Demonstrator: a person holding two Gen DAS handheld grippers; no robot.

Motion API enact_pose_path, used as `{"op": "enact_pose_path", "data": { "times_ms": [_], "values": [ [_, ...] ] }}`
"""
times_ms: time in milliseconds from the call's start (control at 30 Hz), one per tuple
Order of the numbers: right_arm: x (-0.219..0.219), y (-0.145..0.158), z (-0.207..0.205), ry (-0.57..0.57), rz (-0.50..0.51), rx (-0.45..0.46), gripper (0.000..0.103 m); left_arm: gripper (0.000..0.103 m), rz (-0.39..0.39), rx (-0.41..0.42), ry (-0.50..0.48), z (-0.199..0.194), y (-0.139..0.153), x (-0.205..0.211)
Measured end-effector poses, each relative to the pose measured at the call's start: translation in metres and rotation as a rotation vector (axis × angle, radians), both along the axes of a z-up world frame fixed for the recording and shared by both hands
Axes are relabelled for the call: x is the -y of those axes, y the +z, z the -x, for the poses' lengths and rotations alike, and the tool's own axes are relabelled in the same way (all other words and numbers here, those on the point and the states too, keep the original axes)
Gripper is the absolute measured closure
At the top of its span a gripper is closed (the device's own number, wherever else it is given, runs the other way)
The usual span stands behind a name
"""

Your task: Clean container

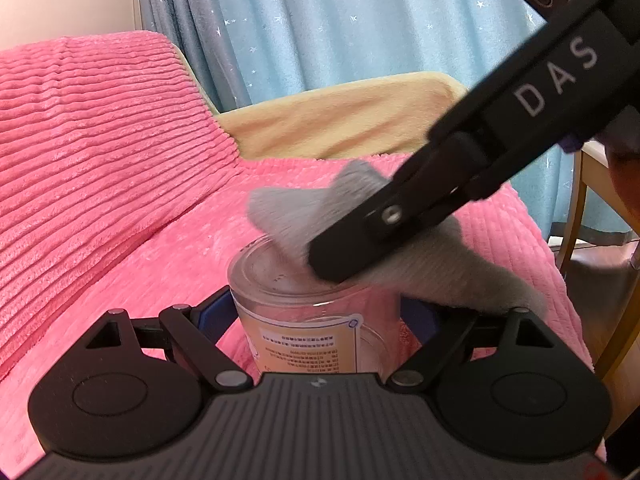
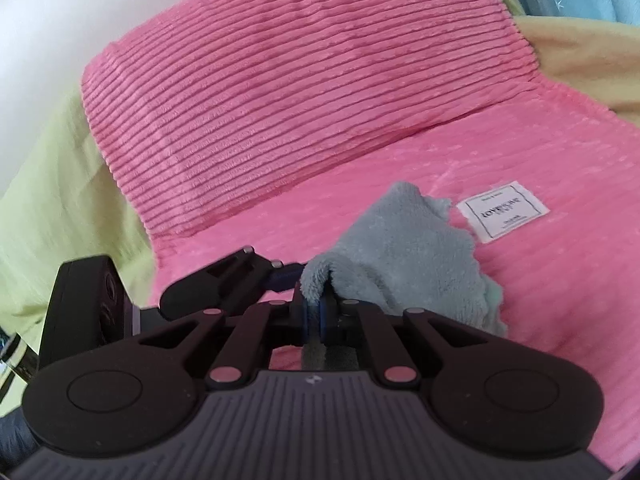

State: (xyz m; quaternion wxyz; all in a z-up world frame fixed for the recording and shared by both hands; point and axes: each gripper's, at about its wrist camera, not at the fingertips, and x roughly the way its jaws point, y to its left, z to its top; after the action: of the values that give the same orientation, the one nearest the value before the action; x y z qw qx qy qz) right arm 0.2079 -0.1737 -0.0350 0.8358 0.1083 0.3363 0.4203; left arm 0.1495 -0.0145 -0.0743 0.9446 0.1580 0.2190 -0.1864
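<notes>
A clear round container (image 1: pixel 308 320) with a printed label stands upright between the blue pads of my left gripper (image 1: pixel 316 312), which is shut on its sides. From the upper right my right gripper (image 1: pixel 332 260) reaches down onto the container's top, shut on a grey fleecy cloth (image 1: pixel 280 208) that lies over the rim. The right wrist view shows the right gripper (image 2: pixel 316 312) pinching a fold of the cloth (image 2: pixel 400 248). There the cloth hides the container, and one of the left gripper's fingers (image 2: pixel 224 284) shows at the left.
A pink ribbed blanket (image 1: pixel 100 140) covers the seat and backrest below the container. It bears a white label (image 2: pixel 502 210). Beige cushioning (image 1: pixel 340 120) and a blue starred curtain (image 1: pixel 360 20) lie behind. A wooden furniture leg (image 1: pixel 580 208) stands at the right, a green sheet (image 2: pixel 60 200) at the left.
</notes>
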Motion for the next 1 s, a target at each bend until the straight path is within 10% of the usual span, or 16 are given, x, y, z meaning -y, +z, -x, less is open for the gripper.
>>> {"op": "enact_pose_path", "data": {
  "times_ms": [533, 1000],
  "values": [
    [-0.001, -0.007, -0.027, -0.175, 0.030, 0.047, 0.101, 0.017, 0.022, -0.001, -0.005, 0.007, -0.003, -0.001],
    [0.018, -0.002, -0.012, -0.024, -0.019, -0.076, 0.099, 0.016, 0.021, -0.003, -0.003, 0.030, 0.000, 0.032]
  ]
}}
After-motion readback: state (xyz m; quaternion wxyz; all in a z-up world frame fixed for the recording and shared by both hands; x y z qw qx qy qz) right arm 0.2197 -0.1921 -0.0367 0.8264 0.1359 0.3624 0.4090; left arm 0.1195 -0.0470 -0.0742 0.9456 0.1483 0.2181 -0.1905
